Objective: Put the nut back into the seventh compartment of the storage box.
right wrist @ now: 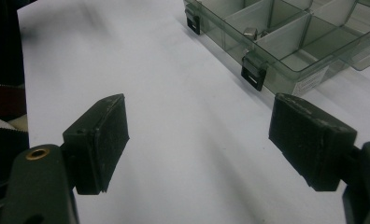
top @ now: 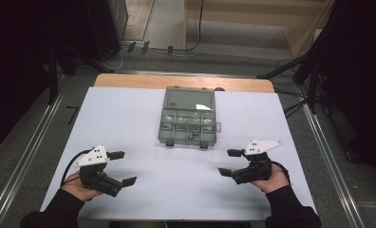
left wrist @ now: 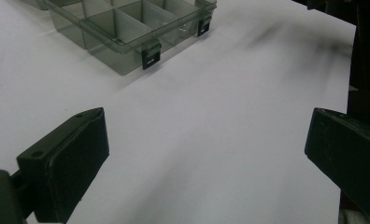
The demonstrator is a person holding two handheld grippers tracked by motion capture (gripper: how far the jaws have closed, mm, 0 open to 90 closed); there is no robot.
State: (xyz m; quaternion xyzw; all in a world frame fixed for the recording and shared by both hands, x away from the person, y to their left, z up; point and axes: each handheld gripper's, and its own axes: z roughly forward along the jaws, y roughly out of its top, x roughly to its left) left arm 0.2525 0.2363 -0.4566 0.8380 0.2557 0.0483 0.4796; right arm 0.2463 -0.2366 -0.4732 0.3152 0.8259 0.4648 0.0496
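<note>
Resting low over the white worktop (top: 129, 118), the left gripper (top: 123, 167) and right gripper (top: 230, 162) both have jaws spread wide and hold nothing. Between and beyond them, at the middle of the worktop, lies the organizer box (top: 189, 118), lid open, well apart from both. The high view takes in the lid and all the compartments; the right gripper view closes in on a black latch (right wrist: 253, 74) and a small metal part (right wrist: 250, 32) in one compartment; the left gripper view catches a near corner of the box (left wrist: 127, 32). Grey floor (top: 24, 142) and dark curtains (top: 15, 61) surround the worktop.
</note>
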